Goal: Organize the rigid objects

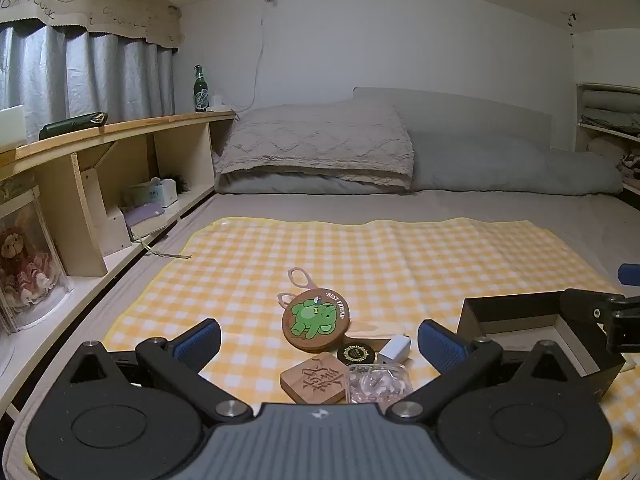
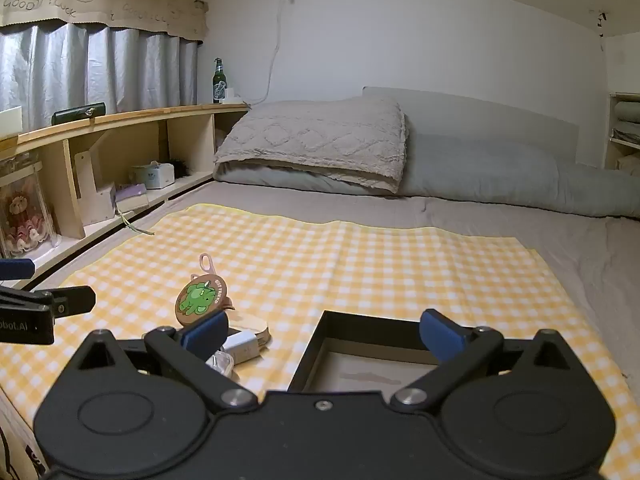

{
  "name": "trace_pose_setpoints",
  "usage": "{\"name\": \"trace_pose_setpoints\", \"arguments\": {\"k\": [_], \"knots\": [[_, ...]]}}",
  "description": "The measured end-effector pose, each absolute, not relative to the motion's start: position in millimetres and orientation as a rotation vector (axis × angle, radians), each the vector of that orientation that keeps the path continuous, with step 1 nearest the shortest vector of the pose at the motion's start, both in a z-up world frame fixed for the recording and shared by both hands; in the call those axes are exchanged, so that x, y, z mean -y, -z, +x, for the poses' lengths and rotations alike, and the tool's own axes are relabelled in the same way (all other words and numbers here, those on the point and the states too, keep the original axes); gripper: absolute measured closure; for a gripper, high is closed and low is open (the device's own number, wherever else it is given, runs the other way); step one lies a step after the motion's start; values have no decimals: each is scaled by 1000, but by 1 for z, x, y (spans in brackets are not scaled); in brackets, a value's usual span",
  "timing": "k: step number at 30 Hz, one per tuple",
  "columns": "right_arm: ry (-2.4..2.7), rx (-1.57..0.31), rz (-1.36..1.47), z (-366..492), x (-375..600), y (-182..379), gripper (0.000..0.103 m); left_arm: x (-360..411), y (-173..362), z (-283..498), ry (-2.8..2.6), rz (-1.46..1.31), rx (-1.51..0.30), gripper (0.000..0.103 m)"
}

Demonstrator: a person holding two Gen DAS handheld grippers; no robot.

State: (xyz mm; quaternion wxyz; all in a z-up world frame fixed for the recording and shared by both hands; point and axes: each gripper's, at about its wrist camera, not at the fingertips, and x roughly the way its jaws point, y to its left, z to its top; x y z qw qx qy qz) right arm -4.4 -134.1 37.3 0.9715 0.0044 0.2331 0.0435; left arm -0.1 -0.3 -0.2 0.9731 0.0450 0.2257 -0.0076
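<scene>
On a yellow checked cloth (image 1: 360,252) lies a small pile of objects. A round wooden coaster with a green elephant (image 1: 316,318) rests over pink-handled scissors (image 1: 298,278). Near it lie a white charger (image 1: 395,349), a black round badge (image 1: 356,354), a carved wooden block (image 1: 314,378) and a clear plastic case (image 1: 378,382). My left gripper (image 1: 320,344) hovers open just before this pile, nothing between its fingers. An open black box (image 2: 360,356) sits to the right, and my right gripper (image 2: 324,334) stands open over its near edge. The coaster (image 2: 198,300) and charger (image 2: 242,346) also show there.
A wooden shelf unit (image 1: 120,168) runs along the left with boxes, a book and a framed plush toy. A green bottle (image 1: 201,90) stands on its top. Folded blanket and pillows (image 1: 320,148) lie at the bed's head. Another shelf (image 1: 608,120) is at the far right.
</scene>
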Motion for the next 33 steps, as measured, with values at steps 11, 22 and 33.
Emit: {"name": "trace_pose_setpoints", "arguments": {"k": [11,22,33], "knots": [[-89,-472,11,-4,134,-37,0,0,0,0,22,81,-457,0],[-90,-472,13,-4,134,-37,0,1,4,2,22,85,-459,0],[-89,-472,14,-4,134,-37,0,2,5,2,26,84,-465,0]]}}
